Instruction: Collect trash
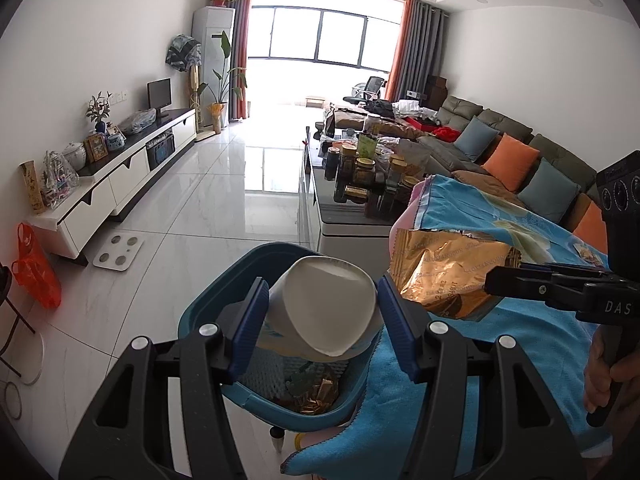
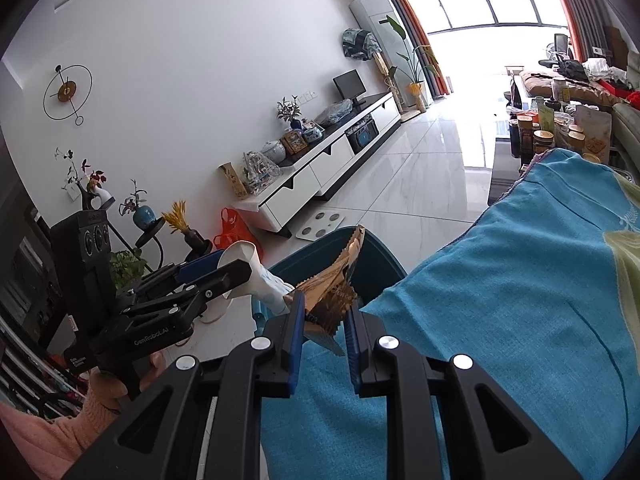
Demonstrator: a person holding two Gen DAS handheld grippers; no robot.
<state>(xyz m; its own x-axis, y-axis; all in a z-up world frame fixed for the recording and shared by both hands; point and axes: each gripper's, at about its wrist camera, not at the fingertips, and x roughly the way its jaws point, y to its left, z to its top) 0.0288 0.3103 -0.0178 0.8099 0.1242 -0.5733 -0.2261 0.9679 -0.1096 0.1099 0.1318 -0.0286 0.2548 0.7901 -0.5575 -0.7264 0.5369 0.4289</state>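
Observation:
My left gripper [image 1: 322,320] is shut on a white paper cup [image 1: 320,304], tilted with its mouth toward the camera, directly over a teal waste bin [image 1: 200,312] that holds wrappers. My right gripper [image 2: 322,320] is shut on a crumpled gold foil snack bag [image 2: 334,280]; in the left wrist view the gold bag [image 1: 444,272] hangs just right of the cup at the bin's right edge. In the right wrist view the left gripper [image 2: 208,276] and the cup [image 2: 252,268] show at the left, with the bin [image 2: 372,256] behind the bag.
A blue towel [image 1: 500,344] covers a surface right of the bin. A coffee table [image 1: 344,224] crowded with jars stands beyond, a sofa [image 1: 520,152] at right. A white TV cabinet [image 1: 120,176], a scale [image 1: 119,251] and an orange bag [image 1: 36,268] lie along the left.

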